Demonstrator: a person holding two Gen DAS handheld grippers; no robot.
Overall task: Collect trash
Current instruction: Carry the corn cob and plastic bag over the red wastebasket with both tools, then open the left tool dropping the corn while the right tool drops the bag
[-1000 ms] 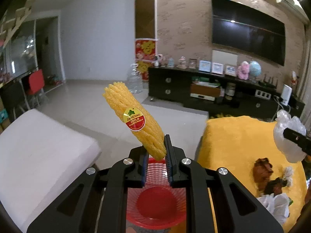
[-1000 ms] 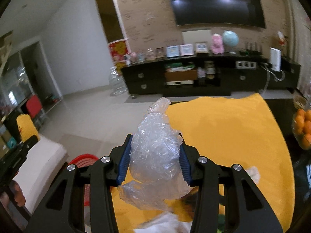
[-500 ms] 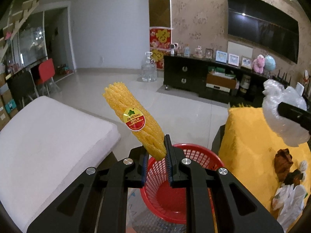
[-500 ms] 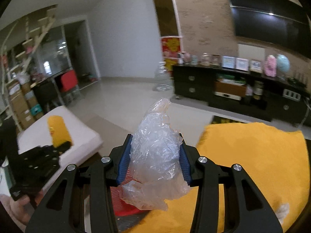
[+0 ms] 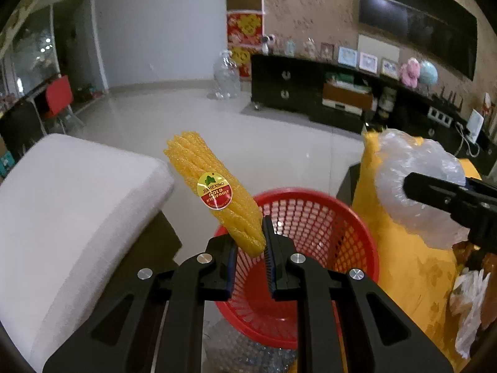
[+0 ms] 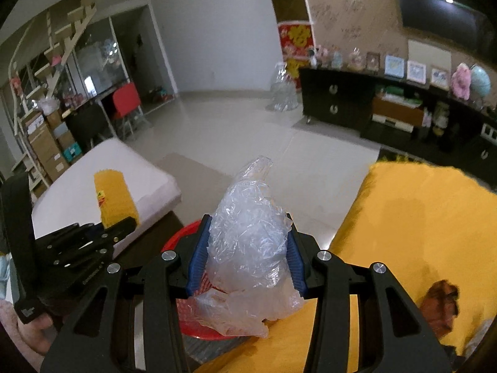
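Two handheld tongs carry trash above a red mesh basket (image 5: 326, 217) that stands on the floor beside a counter draped in a yellow cloth (image 5: 403, 267). The left tongs (image 5: 250, 248) are clamped tight on the lower end of a yellow foam fruit sleeve (image 5: 211, 183) bearing a kiwifruit sticker, which tilts up and to the left over the basket's near rim. The right tongs (image 6: 247, 255) grip a crumpled wad of clear plastic wrap (image 6: 248, 248) between blue pads, jaws only partly closed around its bulk, near the basket's edge on the counter side. More scraps (image 5: 472, 298) lie on the cloth. A white cushion (image 5: 68, 205) sits to the left.
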